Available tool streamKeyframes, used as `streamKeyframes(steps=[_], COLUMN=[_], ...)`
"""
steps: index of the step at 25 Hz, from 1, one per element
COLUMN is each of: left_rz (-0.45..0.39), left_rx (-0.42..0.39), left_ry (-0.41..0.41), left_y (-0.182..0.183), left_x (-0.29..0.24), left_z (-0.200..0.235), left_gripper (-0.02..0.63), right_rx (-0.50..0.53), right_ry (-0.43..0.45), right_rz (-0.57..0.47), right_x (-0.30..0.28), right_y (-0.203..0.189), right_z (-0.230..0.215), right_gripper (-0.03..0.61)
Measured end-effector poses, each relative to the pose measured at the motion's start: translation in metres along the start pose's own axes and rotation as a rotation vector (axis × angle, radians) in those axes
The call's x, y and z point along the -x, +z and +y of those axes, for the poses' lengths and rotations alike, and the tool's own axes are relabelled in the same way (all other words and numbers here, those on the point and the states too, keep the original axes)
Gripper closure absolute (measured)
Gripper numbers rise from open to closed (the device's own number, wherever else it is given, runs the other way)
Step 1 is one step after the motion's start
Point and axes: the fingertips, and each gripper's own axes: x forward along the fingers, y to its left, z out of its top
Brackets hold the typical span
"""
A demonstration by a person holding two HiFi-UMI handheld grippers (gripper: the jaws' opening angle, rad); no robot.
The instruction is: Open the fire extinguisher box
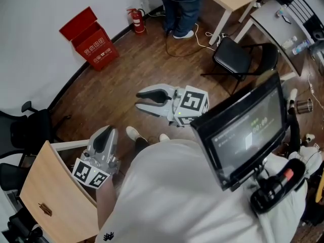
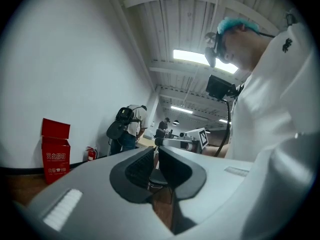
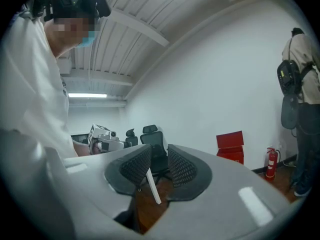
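Observation:
The red fire extinguisher box [image 1: 91,39] stands on the wood floor against the white wall, several steps from me, with its lid tilted up. It also shows small and far off, the box [image 2: 55,151] in the left gripper view and the box [image 3: 230,146] in the right gripper view. A red extinguisher [image 1: 137,21] stands by the wall to its right. My left gripper [image 1: 104,133] is held low by my hip, its gripper tip [image 2: 151,156] shut with nothing in it. My right gripper [image 1: 137,100] points left at waist height, and its gripper tip [image 3: 159,159] is slightly open and empty.
A person [image 1: 182,9] stands at a desk near the wall beyond the extinguisher. A black chair [image 1: 238,57] sits on the right. A wooden table [image 1: 55,196] is close at my left, with a black office chair [image 1: 25,130] beyond it. A screen [image 1: 243,130] hangs on my chest.

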Motion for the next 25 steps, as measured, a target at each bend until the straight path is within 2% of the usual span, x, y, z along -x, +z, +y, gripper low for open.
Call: streamKeyframes(steps=[12,25], left_rz=[0.022,0.035], left_rx=[0.002,-0.005], left_ry=[-0.047,-0.071], left_y=[-0.007,-0.008], left_x=[-0.015,-0.031], left_z=[0.004,-0.002], left_gripper=[0.591,0.591], right_rx=[0.014,0.014], right_ry=[-0.065,-0.084], right_rz=[0.017,0.004], right_x=[0.012,0.025], right_y=[-0.008,-0.007], right_z=[-0.010,-0.014], right_gripper=[0.483,0.483])
